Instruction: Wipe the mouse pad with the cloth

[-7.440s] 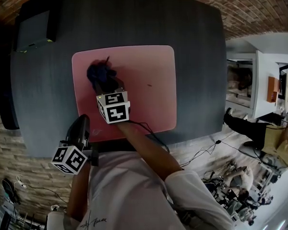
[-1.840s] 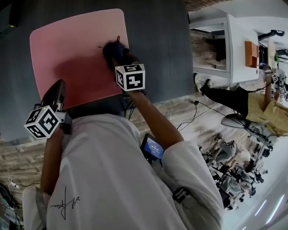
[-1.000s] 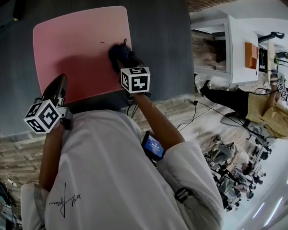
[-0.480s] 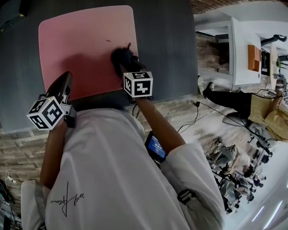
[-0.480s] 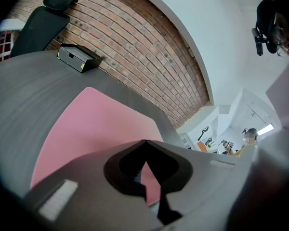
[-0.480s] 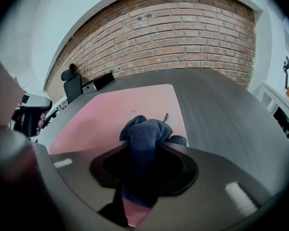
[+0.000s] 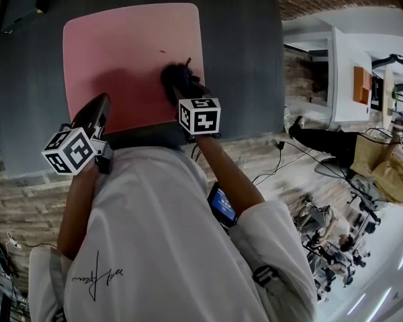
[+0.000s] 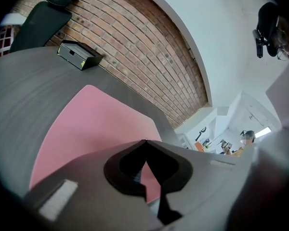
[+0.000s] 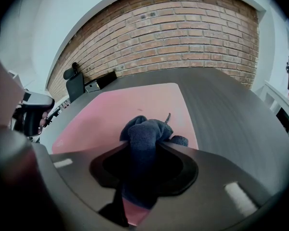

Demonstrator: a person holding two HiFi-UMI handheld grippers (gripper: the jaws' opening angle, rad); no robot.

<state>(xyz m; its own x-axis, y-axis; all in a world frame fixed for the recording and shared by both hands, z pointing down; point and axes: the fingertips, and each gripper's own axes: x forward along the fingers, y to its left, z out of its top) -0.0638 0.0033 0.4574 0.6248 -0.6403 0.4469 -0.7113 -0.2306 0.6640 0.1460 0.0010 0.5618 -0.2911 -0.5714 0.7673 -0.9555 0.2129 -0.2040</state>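
Observation:
A pink mouse pad (image 7: 121, 52) lies on the dark grey table (image 7: 235, 52). My right gripper (image 7: 178, 86) is shut on a dark blue cloth (image 7: 174, 78) that presses on the pad near its right edge; in the right gripper view the cloth (image 9: 144, 134) bulges out between the jaws over the pad (image 9: 106, 114). A small dark mark (image 7: 162, 51) shows on the pad just beyond the cloth. My left gripper (image 7: 97, 109) hovers at the pad's near left corner, its jaws closed together with nothing between them; the pad (image 8: 91, 124) fills its own view.
A black box (image 7: 23, 5) sits at the table's far left corner, seen also as the box (image 8: 79, 54) before a brick wall. A black chair (image 8: 43, 18) stands behind the table. White desks (image 7: 342, 66) and a seated person (image 7: 383, 159) are to the right.
Over the past seconds the right gripper dragged the cloth from the pad's left part to its right side. In the last second the cloth slid slightly nearer; the left gripper stayed put.

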